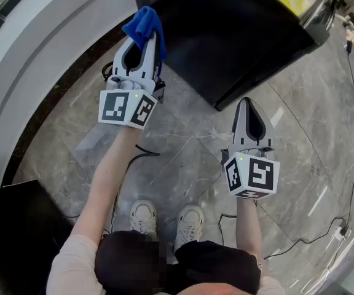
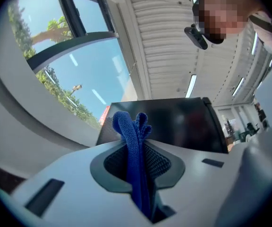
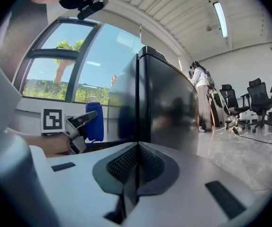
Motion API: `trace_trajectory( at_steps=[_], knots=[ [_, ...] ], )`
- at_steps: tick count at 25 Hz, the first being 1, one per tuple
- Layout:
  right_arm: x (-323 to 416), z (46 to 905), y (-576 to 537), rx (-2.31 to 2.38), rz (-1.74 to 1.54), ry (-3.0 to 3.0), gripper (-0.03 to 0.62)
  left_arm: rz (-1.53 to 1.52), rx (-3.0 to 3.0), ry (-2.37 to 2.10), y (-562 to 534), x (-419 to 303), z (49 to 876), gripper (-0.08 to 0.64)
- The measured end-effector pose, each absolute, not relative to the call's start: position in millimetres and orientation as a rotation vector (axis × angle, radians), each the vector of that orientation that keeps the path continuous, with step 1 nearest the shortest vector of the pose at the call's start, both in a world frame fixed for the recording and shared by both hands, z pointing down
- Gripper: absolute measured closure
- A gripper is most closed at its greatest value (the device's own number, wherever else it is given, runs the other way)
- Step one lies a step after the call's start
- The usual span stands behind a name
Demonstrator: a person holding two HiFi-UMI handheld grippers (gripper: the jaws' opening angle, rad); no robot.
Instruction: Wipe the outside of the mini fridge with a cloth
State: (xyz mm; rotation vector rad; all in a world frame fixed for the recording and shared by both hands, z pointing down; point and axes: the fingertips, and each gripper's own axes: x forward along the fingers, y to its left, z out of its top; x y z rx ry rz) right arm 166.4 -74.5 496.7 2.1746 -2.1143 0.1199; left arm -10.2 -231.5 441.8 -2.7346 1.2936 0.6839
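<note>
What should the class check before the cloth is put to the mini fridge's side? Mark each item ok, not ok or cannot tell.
1. Blue cloth clamped in the left gripper: ok.
2. Cloth sticks out past the jaw tips: ok.
3. Right gripper shut, nothing in it: ok.
4. Cloth touching the mini fridge: cannot tell.
5. Floor by the shoes free of cables: not ok, a black cable lies there.

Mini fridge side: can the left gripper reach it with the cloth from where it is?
Probably yes. The left gripper is shut on the blue cloth, close beside the dark side of the mini fridge, and nothing stands between them.
</note>
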Motion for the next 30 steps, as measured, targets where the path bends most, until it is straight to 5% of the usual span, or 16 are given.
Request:
trace_trajectory(
  at_steps=[12,30],
  knots=[
    [115,507,-104,2.021,0.138,-2.280,0.580,0.394,-2.648,1.496,-346,-51,513,0.500],
    [112,518,-113,1.987,0.172,-2.300,0.580,0.475,-2.746,1.413,-355,-21,537,0.500]
  ],
)
